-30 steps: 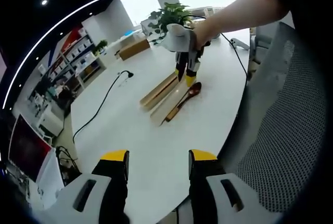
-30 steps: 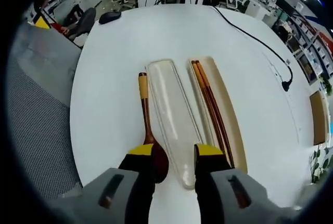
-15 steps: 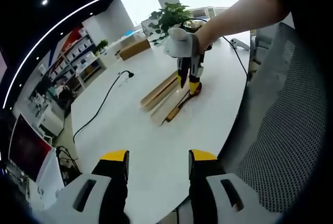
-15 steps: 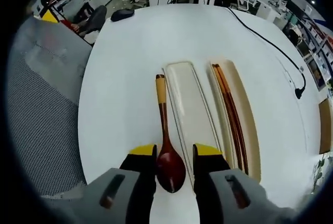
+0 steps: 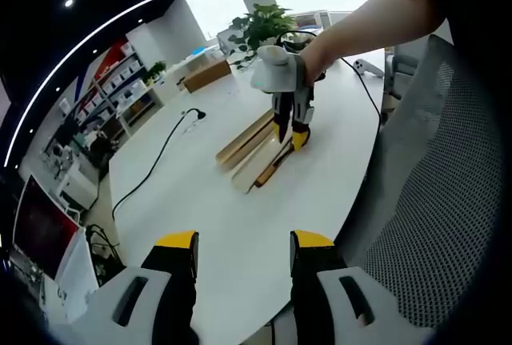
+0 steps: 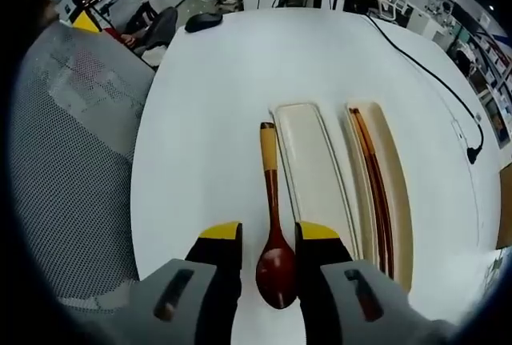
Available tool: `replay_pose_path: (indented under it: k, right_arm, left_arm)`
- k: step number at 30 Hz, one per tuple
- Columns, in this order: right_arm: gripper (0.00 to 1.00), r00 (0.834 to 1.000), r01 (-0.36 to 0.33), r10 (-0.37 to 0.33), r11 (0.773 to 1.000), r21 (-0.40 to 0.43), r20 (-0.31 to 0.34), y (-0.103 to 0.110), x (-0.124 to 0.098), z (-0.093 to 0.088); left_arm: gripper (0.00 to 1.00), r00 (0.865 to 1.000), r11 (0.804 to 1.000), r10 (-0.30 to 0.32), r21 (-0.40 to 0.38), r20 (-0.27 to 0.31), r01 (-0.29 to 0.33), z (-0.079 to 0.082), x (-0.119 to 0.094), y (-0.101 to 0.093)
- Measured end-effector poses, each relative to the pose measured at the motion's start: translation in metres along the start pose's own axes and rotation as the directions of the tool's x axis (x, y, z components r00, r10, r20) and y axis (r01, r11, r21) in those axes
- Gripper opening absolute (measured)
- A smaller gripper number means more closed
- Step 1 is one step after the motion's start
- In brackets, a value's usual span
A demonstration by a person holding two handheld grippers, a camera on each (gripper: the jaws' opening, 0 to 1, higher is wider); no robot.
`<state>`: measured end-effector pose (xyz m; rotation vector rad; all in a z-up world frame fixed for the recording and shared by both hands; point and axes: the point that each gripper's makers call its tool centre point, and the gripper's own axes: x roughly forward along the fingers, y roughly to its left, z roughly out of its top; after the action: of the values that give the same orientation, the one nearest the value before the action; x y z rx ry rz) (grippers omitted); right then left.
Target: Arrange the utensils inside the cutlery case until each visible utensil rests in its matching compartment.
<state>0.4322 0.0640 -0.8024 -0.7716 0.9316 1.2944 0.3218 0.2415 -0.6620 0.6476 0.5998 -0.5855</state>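
Observation:
A dark wooden spoon (image 6: 273,201) with a pale handle tip lies on the white table (image 6: 208,105), just left of the cutlery case. The case has an empty cream compartment (image 6: 314,165) and a tan compartment (image 6: 400,225) holding brown chopsticks (image 6: 376,193). My right gripper (image 6: 269,237) is open and low over the spoon, its jaws on either side of the bowl. In the left gripper view, a hand holds that right gripper (image 5: 290,125) down at the case (image 5: 250,146) and spoon (image 5: 268,175). My left gripper (image 5: 245,242) is open over bare table near the edge, holding nothing.
A grey mesh chair (image 6: 76,161) stands along the table's edge by the spoon. A black cable (image 6: 424,65) runs across the table beyond the case, and a black mouse (image 6: 204,21) lies at the far end. A potted plant (image 5: 260,25) and a wooden box (image 5: 206,75) stand farther back.
The right gripper has shifted sideways from the cream compartment to the spoon, whose bowl now lies between its jaws. The left gripper has stayed still.

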Motion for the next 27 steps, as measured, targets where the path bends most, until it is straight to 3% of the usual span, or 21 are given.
replay_pose_path:
  k: [23,25,27]
  right_arm:
    - [0.21,0.999,-0.006,0.003,0.999,-0.051,-0.050,0.005,0.011,0.000]
    - [0.15,0.998,-0.003,-0.001,0.997,-0.072,-0.060,0.003,0.011,0.000]
    - [0.16,0.998,0.004,-0.007,0.998,-0.063,-0.060,0.002,0.012,0.001]
  left_arm:
    - [0.47,1.000,1.000,-0.012,0.014,-0.008,0.012,-0.001,0.001,-0.003]
    - [0.47,1.000,1.000,-0.011,0.013,-0.007,0.011,0.000,0.001,-0.003]
    - [0.47,1.000,1.000,-0.011,0.011,-0.006,0.011,0.000,0.001,-0.003]
